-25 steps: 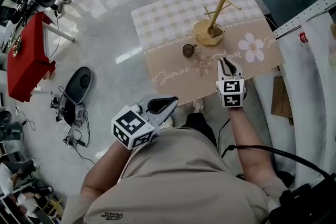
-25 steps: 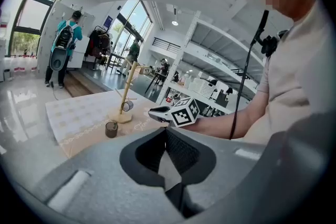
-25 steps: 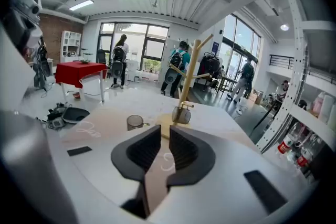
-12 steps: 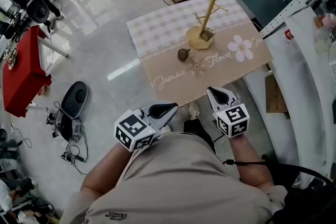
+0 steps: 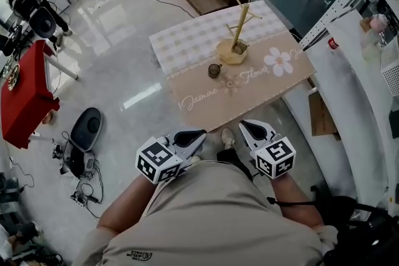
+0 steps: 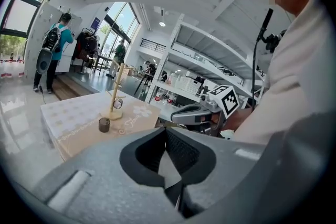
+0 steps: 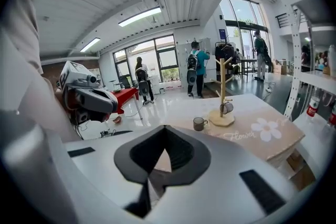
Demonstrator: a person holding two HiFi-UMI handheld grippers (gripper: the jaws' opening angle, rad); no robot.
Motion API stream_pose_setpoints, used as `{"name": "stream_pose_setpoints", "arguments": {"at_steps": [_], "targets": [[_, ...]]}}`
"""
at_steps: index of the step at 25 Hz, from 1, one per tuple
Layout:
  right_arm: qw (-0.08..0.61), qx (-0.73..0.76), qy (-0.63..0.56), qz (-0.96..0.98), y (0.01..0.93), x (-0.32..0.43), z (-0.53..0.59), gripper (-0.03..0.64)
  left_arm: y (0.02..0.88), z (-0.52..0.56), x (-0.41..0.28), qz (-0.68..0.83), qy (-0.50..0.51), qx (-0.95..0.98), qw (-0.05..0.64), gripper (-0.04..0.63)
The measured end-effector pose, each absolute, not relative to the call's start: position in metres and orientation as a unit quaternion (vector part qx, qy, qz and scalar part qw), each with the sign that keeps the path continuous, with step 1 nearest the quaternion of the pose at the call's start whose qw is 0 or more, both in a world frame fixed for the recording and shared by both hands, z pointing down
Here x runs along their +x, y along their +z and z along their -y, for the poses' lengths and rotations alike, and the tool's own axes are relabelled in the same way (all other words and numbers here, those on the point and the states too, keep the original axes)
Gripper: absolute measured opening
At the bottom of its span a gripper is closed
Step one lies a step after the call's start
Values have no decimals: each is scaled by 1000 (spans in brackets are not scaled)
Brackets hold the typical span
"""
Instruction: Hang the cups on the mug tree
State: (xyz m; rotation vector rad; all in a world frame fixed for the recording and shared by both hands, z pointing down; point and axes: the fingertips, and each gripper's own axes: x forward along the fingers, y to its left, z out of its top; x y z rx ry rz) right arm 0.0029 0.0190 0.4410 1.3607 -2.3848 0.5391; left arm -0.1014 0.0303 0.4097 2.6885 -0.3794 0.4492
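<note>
**A:** Where is everything?

**B:** Both grippers sit low in the frame, close to the person's body and well apart from the desk (image 5: pixel 274 87). The left gripper (image 5: pixel 198 134) has its jaws together on nothing. The right gripper (image 5: pixel 245 126) is the same, closed and empty.

**A:** And the cups?

**B:** One cup (image 5: pixel 214 70) stands on the desk, near the left side of the mug tree (image 5: pixel 237 34). A second cup (image 7: pixel 227 107) already hangs low on the tree.

**A:** What could go wrong?

**B:** Likely the tree. It looks slim on a small base, so a cup pushed sideways onto a peg could tip it or knock off the hung one. Jaws that arrive closed would shove the standing cup along the cloth.

**A:** Anything in the way?

**B:** Nothing on the desk itself. White shelving (image 5: pixel 352 71) crowds the right edge. A red table (image 5: pixel 25 90) and black gear (image 5: pixel 87 124) on the floor sit at the left, well clear.
</note>
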Motion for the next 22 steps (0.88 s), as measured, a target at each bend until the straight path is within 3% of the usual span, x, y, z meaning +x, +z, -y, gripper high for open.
{"name": "stream_pose_setpoints", "arguments": {"at_steps": [22], "targets": [[165,465,190,849,431,-24,-24,14,409,-33,-119,143,153,957,199,9]]}}
